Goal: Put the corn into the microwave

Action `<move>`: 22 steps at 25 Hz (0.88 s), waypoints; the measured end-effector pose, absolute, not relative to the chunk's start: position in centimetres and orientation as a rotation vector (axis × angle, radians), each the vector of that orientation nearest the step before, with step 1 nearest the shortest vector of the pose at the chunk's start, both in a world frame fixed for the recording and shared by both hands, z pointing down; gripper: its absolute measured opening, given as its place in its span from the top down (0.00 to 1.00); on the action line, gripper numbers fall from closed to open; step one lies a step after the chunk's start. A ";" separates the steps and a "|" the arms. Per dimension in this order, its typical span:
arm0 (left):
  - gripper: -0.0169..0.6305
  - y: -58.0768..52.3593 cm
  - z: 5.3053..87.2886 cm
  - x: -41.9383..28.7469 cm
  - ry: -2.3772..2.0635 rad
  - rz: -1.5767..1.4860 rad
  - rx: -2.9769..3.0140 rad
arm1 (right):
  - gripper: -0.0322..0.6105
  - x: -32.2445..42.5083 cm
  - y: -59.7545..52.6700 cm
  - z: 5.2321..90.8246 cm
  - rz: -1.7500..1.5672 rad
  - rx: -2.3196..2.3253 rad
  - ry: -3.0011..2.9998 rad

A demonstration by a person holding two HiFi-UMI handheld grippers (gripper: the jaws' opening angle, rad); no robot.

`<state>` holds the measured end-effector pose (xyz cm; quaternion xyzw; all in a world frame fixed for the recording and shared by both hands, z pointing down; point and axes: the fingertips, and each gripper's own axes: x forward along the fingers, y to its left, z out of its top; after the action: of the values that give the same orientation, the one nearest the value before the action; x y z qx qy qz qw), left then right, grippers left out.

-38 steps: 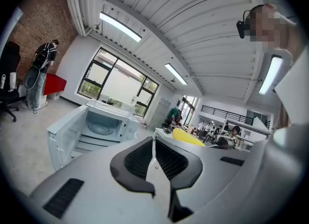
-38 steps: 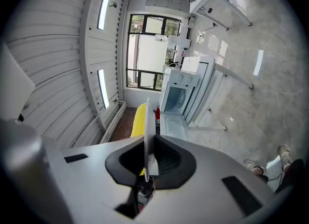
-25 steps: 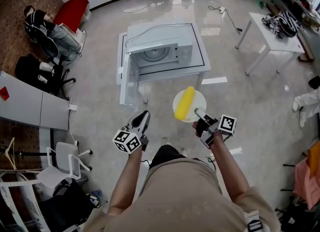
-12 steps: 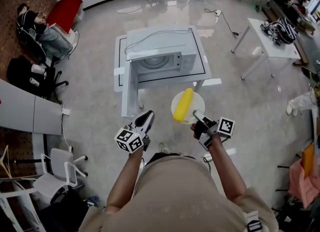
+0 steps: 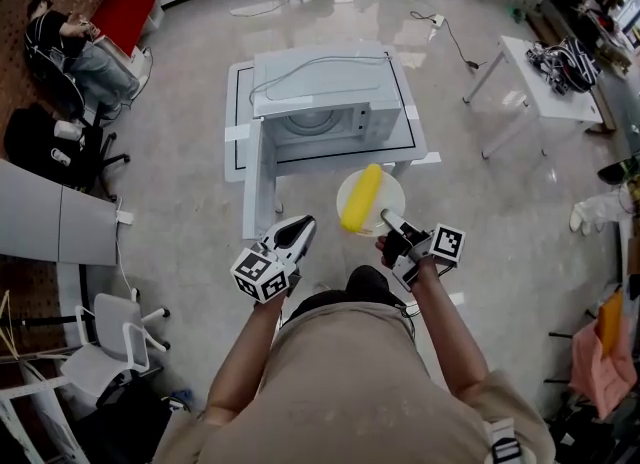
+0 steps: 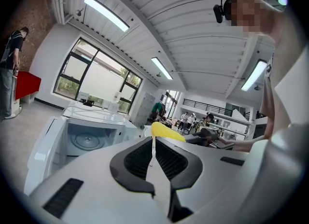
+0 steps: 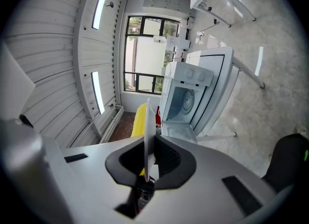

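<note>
The right claw (image 5: 384, 216) is shut tight on the near edge of a round white plate (image 5: 391, 195); its two jaws pinch the thin rim and hold the plate up flat in the air; a long yellow corn cob (image 5: 361, 197) lies on the plate, a bit left of the middle, with one end toward the person holding the claws and the other end pointing away; the left claw (image 5: 303, 224) is shut too, with its jaws pressed together and nothing between them; it hangs just to the left of the plate and does not touch it; both claws point ahead at a white box-shaped microwave (image 5: 322, 87) that sits on a low white table with a black line round its top (image 5: 417, 132); the white microwave door (image 5: 258, 187) is swung wide open on the left side and sticks out toward the claws; inside the microwave you can see a round glass tray (image 5: 308, 122); the corn is not inside; the plate with the corn is out in front of the open microwave, near the front edge of the table and to the right of the door; the grey floor (image 5: 200, 152) is shiny; a seated person (image 5: 72, 44) is far off at the left.
</note>
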<state>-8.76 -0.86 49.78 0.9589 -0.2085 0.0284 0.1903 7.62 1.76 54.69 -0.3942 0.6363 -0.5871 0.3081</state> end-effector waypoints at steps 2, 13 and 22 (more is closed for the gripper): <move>0.96 -0.8 49.9 -8.6 -0.597 0.086 2.699 | 0.91 7.7 1.5 55.2 -1.569 -1.030 1.685; 0.96 -4.8 50.1 -5.5 -0.835 0.095 2.606 | 0.91 12.1 -3.0 56.0 -1.708 -0.977 1.796; 0.96 -6.6 50.4 -4.2 -1.034 0.085 2.539 | 0.91 14.9 -5.7 56.5 -1.802 -0.883 1.857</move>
<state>-4.25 -6.56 50.38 0.9073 -0.3694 0.0304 0.1984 14.85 -5.69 56.52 -0.3162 0.6651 -0.6455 0.2025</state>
